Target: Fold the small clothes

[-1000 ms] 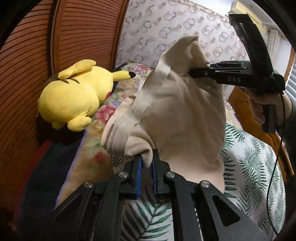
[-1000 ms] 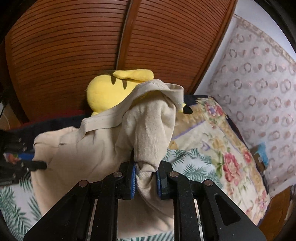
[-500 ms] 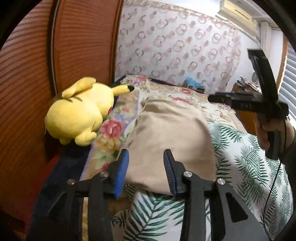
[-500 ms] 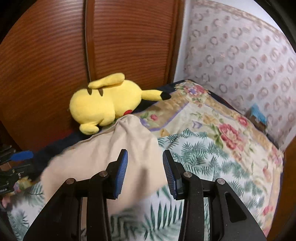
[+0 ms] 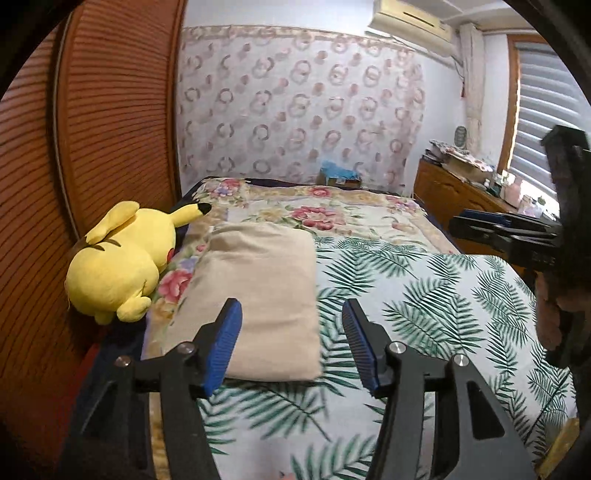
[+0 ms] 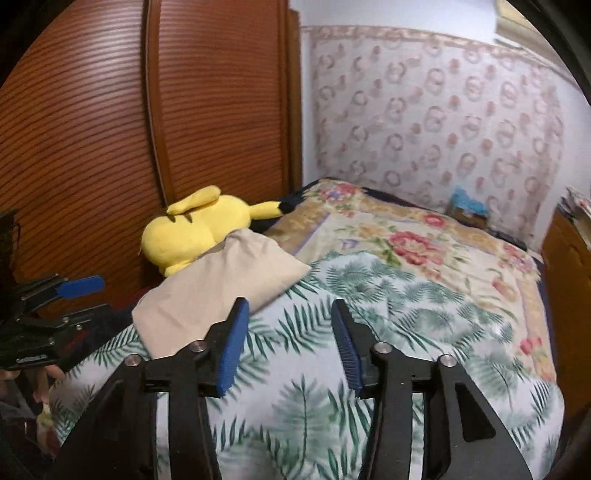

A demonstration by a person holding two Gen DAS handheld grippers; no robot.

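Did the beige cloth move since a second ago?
Yes. The cloth was held up high, hiding part of the yellow plush. Now it lies folded flat on the bed beside the plush.

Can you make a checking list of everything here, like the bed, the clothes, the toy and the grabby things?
Surface: bed with a palm-leaf sheet over a flowered blanket.
Job's things: beige garment lies folded flat near the bed's edge.
Clutter: yellow plush toy beside the garment; blue item at the far wall.
Grippers: left gripper and right gripper, jaws opening, nothing between them.
Cables: nothing seen.
Surroundings: wooden slatted doors, patterned wall, wooden dresser, window blind, air conditioner.
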